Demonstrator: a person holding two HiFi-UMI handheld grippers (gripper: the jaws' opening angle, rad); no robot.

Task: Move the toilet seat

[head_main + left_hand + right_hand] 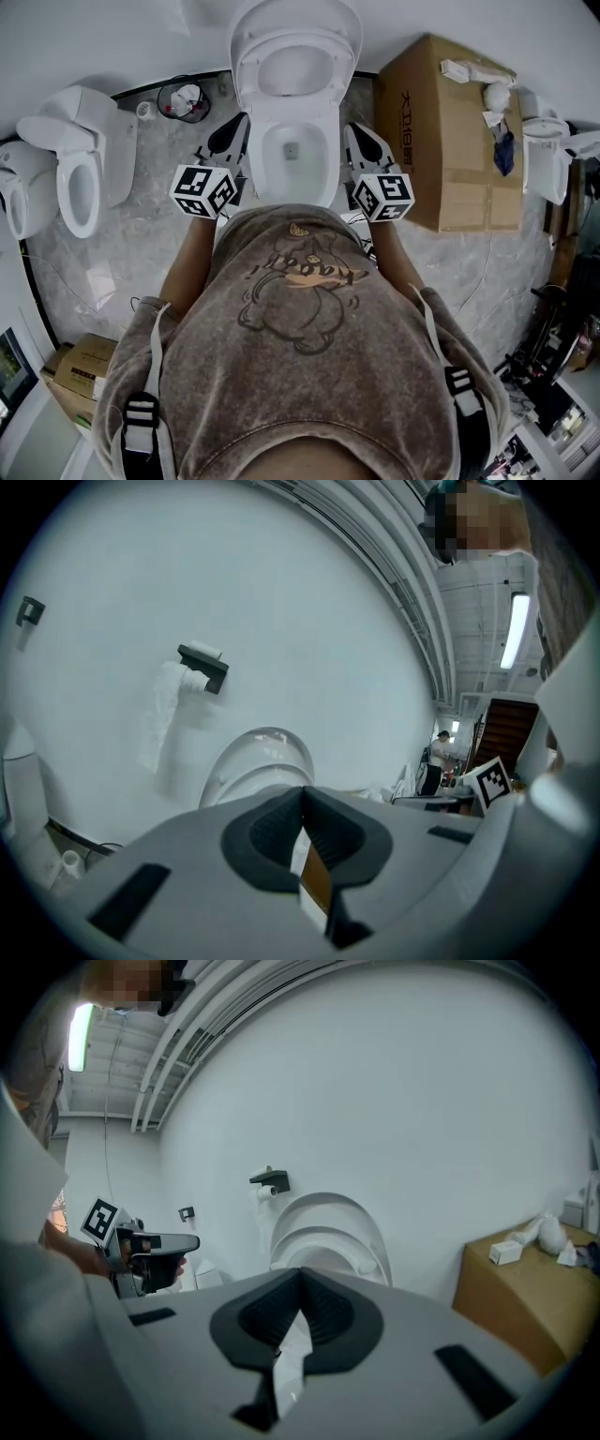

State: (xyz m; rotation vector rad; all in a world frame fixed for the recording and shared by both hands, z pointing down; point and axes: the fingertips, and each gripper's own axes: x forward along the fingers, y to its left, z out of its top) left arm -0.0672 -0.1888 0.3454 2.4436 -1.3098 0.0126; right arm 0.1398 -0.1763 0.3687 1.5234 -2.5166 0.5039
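The white toilet (292, 178) stands in front of me in the head view. Its seat (246, 70) and lid are raised against the wall. My left gripper (232, 133) is held just left of the bowl rim and my right gripper (364, 142) just right of it. Both are shut with nothing between the pads. In the left gripper view the shut jaws (302, 801) point toward the raised seat (264, 759). The right gripper view shows its shut jaws (300, 1283) below the raised seat (330, 1234), with the left gripper (150, 1252) off to the side.
A large cardboard box (459, 131) stands right of the toilet. A second white toilet (80, 164) is at the left, with a small bin (185, 99) between the two. A toilet paper holder (202, 666) hangs on the wall. Another box (80, 370) sits low left.
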